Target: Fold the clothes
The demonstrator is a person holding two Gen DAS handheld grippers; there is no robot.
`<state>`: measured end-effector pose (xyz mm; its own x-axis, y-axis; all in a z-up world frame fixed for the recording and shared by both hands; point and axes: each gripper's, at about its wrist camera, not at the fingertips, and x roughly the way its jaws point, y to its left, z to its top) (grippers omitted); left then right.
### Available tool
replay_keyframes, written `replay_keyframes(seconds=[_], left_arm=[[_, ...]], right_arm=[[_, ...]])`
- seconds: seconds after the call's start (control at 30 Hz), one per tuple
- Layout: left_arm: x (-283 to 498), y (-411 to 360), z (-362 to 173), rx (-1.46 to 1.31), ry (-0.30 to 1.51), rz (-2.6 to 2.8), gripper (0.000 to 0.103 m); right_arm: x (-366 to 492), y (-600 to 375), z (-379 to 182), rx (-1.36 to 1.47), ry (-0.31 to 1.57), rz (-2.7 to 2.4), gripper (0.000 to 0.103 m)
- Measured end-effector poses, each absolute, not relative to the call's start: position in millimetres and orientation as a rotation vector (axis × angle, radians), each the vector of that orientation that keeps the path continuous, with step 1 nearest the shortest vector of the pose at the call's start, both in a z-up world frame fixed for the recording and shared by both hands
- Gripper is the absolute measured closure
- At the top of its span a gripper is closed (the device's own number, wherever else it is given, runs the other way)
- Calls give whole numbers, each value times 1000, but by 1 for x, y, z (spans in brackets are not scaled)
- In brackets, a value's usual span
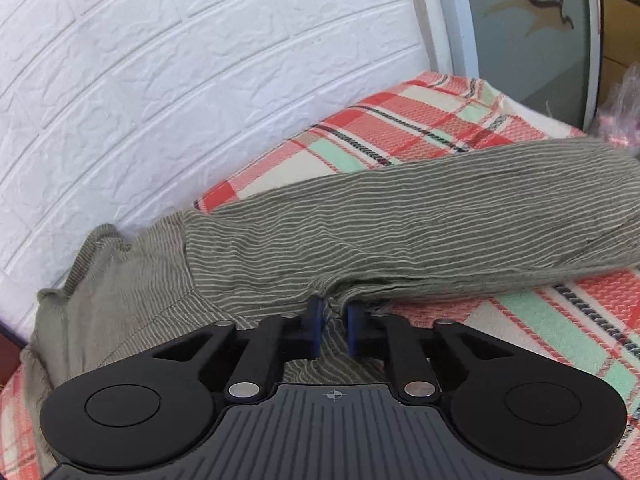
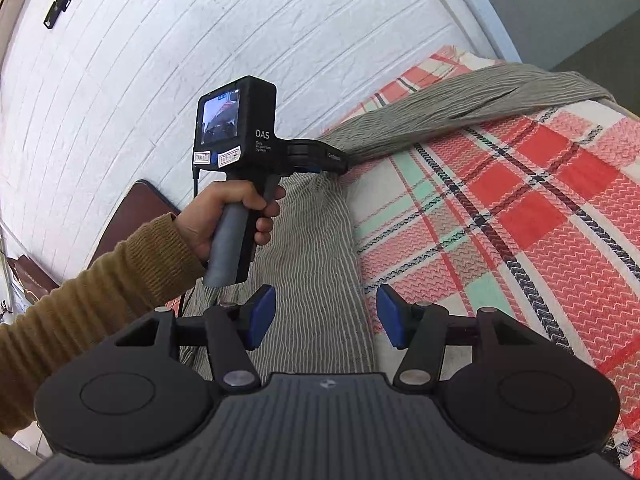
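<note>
A grey-green striped garment (image 1: 400, 224) lies stretched across the plaid bedcover (image 1: 400, 128), one long part running to the right and a wider part at the left by the wall. My left gripper (image 1: 333, 322) is shut on a fold of the garment at its near edge. In the right wrist view the same garment (image 2: 320, 264) runs from under my right gripper (image 2: 326, 316) up toward the bed's far end. The right gripper is open, blue pads (image 2: 264, 316) spread above the cloth, gripping nothing. The left gripper (image 2: 338, 160) shows there side-on, pinching the cloth, held by a hand (image 2: 224, 216).
A white brick-pattern wall (image 1: 160, 80) borders the bed on the left. A frosted glass door (image 1: 528, 32) and a cardboard box (image 1: 620, 20) stand beyond the bed's far end. A mustard knit sleeve (image 2: 80, 304) crosses the lower left. Bare plaid bedcover (image 2: 520, 220) spreads to the right.
</note>
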<state>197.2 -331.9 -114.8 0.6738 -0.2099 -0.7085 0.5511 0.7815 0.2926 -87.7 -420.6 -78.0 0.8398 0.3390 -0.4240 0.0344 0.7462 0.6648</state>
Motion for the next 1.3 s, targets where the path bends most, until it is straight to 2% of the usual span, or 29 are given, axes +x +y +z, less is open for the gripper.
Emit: replay_keyframes(seconds=[0.2, 0.4, 0.47, 0.5, 0.53, 0.8, 1.0, 1.3], left_arm=[[222, -277, -89, 124, 839, -539, 99], [222, -261, -71, 48, 821, -581, 99], [223, -256, -72, 24, 835, -583, 99], [224, -253, -72, 13, 840, -580, 99], [224, -250, -71, 2, 843, -578, 99], [225, -198, -50, -30, 832, -579, 98], [231, -139, -46, -51, 821, -504, 97], [242, -77, -82, -75, 878, -405, 94]], right_arm=[[-86, -423, -84, 705, 597, 184, 42], [-94, -416, -89, 674, 659, 223, 43], [-98, -413, -89, 660, 674, 232, 54], [-100, -411, -90, 653, 681, 236, 86], [-102, -409, -89, 654, 678, 243, 102], [-114, -379, -33, 611, 548, 473, 102], [-90, -338, -51, 571, 607, 665, 101], [-63, -292, -70, 497, 774, 709, 100]])
